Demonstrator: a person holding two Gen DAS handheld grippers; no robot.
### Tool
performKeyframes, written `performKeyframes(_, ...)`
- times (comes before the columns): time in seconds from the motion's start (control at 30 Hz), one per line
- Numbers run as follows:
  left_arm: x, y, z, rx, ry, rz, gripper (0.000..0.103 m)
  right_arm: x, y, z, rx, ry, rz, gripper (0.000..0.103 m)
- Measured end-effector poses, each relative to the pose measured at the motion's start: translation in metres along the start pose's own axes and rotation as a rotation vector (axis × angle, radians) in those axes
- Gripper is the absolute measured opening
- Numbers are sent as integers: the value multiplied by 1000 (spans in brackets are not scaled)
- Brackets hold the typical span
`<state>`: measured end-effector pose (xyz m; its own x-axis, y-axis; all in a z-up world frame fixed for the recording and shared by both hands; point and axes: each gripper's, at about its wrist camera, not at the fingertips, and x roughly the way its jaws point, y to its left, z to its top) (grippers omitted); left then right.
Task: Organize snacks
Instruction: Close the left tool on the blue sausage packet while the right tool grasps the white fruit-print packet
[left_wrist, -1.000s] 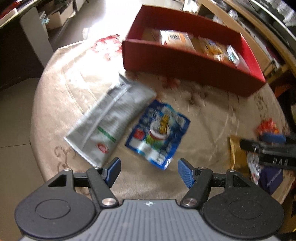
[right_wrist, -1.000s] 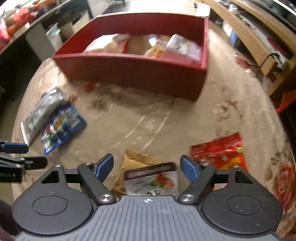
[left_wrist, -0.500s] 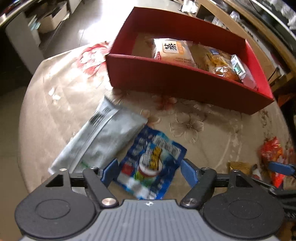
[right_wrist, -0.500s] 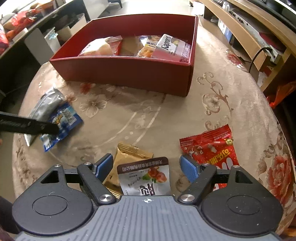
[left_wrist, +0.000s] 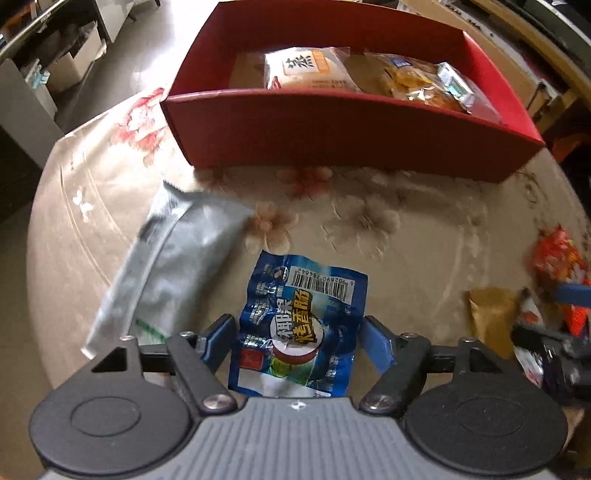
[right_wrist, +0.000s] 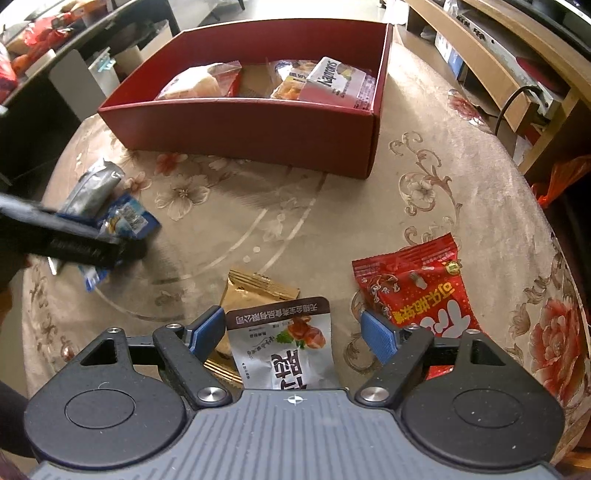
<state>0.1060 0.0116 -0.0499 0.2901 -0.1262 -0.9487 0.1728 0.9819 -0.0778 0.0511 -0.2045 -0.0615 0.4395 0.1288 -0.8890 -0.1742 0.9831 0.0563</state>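
As the left hand drops lower than a second ago: the blue snack packet (left_wrist: 301, 328) now sits between the left gripper's (left_wrist: 297, 338) pads.
Left jaws: just been narrowing, packet between them, not yet pinched.
Right gripper (right_wrist: 293, 332): spread wide, straddling the grey-white pouch (right_wrist: 284, 347), nothing held.
Destination: red box (left_wrist: 351, 129), beyond both, already holding snacks.
Meaning: pick-up looks imminent; transfer pending.

Glossy crinkled foil blue packet (left_wrist: 301, 325) lies on soft plush tablecloth (left_wrist: 424, 258).
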Motion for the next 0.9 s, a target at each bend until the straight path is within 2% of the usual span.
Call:
performKeyframes(0.27,-18,-3,-21,-48,-9,-47,71,-2,-5,-3,16,4,2,81)
performKeyframes(0.5,-23,-4,-19,-49,0,-85,71,7,-8,-4,20,39,18,82)
performKeyframes(0.6,-23,-5,-18,-35,0,-110,71,6,-8,-3,-2,59,60,85)
performKeyframes(0.77,-19,0,-22,-25,17,-112,71,11,-10,-13,-14,102,68,87)
performKeyframes(0.9,-13,1,-23,-32,33,-101,72,10,-6,-20,-16,75,60,89)
